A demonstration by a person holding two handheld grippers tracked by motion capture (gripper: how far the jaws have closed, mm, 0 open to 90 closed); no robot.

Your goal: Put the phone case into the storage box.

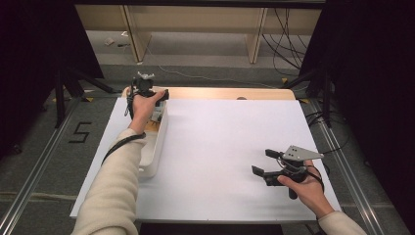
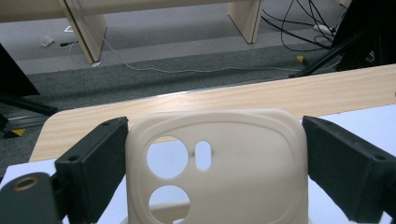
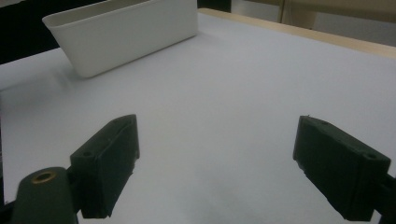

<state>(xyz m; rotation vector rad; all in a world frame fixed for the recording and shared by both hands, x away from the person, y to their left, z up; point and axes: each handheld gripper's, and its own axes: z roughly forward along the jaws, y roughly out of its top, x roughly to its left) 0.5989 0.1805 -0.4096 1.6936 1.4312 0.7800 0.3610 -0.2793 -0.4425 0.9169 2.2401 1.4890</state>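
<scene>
A cream phone case with round camera cut-outs stands upright between the two black jaws of my left gripper, which is shut on its sides. In the high view that left gripper is held at the table's far left, above the far end of a long white bin. My right gripper hovers low over the white table sheet near the front right, open, with nothing between its jaws. In the right gripper view the right gripper faces the bin across bare sheet.
A wooden table strip runs along the far edge. Beyond it lie grey floor, pale wooden furniture legs and loose cables. Black stands flank the table on both sides.
</scene>
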